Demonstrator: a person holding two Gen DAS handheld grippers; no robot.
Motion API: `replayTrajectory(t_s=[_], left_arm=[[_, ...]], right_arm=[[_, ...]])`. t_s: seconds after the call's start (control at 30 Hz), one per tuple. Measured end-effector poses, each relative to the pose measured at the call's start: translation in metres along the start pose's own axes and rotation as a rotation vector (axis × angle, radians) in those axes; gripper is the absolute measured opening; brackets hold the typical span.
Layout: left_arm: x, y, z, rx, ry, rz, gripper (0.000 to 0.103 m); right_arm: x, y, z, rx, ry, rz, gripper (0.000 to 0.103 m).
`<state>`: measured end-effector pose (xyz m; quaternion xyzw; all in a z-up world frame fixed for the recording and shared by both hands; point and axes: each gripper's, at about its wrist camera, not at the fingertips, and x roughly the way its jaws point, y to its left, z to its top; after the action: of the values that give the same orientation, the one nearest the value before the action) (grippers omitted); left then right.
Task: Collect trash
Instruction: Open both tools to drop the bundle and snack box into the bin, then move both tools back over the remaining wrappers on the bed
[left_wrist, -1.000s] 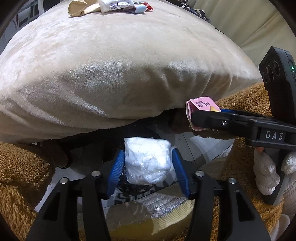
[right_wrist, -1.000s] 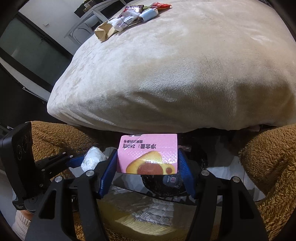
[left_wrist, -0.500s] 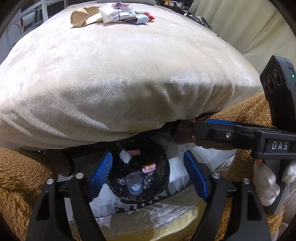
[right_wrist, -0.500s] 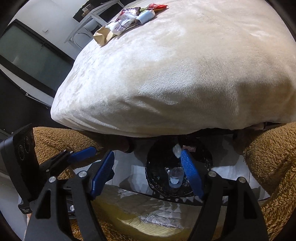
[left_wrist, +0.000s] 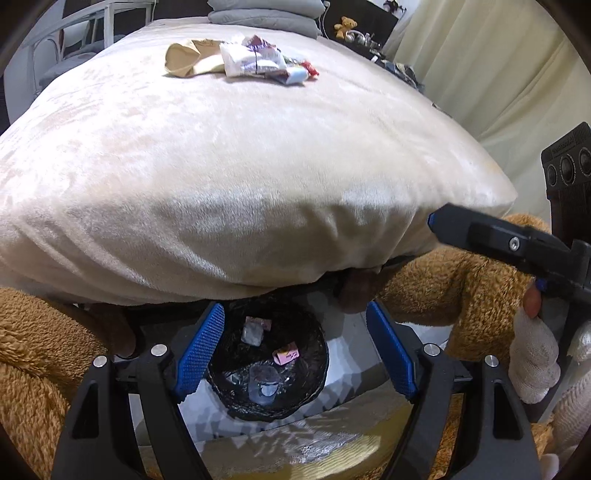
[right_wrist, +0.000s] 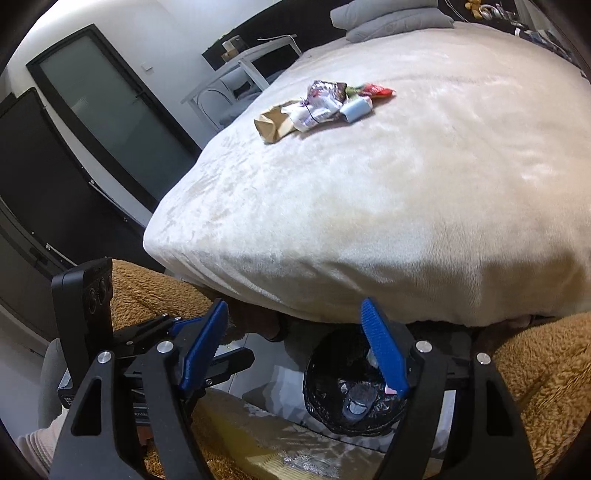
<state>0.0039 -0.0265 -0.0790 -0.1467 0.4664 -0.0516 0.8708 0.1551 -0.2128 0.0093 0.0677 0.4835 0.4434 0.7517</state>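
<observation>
My left gripper (left_wrist: 295, 350) hangs open and empty over a small bin with a black liner (left_wrist: 314, 384) on the floor at the foot of the bed. A pink packet (left_wrist: 285, 356), a white wad (left_wrist: 253, 334) and a clear cup (left_wrist: 264, 384) lie inside the bin. My right gripper (right_wrist: 293, 339) is open and empty too, with the same bin (right_wrist: 321, 384) under its right pad. A pile of wrappers and a brown paper bag (left_wrist: 240, 61) lies far back on the cream bed cover (left_wrist: 258, 166); the right wrist view shows that pile (right_wrist: 317, 107) as well.
Brown fuzzy fabric (left_wrist: 443, 288) flanks the bin on both sides. The bed's edge overhangs the bin. Grey pillows (left_wrist: 262, 13) sit at the head of the bed, a curtain (left_wrist: 498, 74) hangs right, and a dark door (right_wrist: 110, 110) and white table (right_wrist: 243, 70) stand left.
Both grippers opened: the white wad left my left gripper and the pink packet left my right gripper, and both now lie in the bin. Both grippers rose and tilted up toward the bed.
</observation>
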Motion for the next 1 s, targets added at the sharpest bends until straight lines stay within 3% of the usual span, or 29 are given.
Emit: replayTrajectory(t_s=[0.2,0.63,0.67,0.77,1.0], left_arm=[[-0.015,0.016,0.025,-0.037,-0.037,-0.018,0.078],[-0.039,0.063,0.118,-0.013,-0.137,0.090,0.078],[-0.040,0.066,0.125,-0.014,-0.143,0.094,0.078],[-0.038,0.078,0.147,-0.010,-0.148,0.101,0.078],[-0.032,0.102,0.195,-0.020,-0.168,0.104,0.078]], right_arm=[[-0.004,-0.003,0.034,-0.086,-0.037,-0.046,0.074],[0.054,-0.013,0.111,-0.249,-0.005,-0.141,0.075],[0.060,-0.012,0.117,-0.252,-0.005,-0.140,0.082],[0.079,-0.011,0.135,-0.240,-0.008,-0.156,0.089],[0.128,0.001,0.170,-0.283,-0.009,-0.225,0.091]])
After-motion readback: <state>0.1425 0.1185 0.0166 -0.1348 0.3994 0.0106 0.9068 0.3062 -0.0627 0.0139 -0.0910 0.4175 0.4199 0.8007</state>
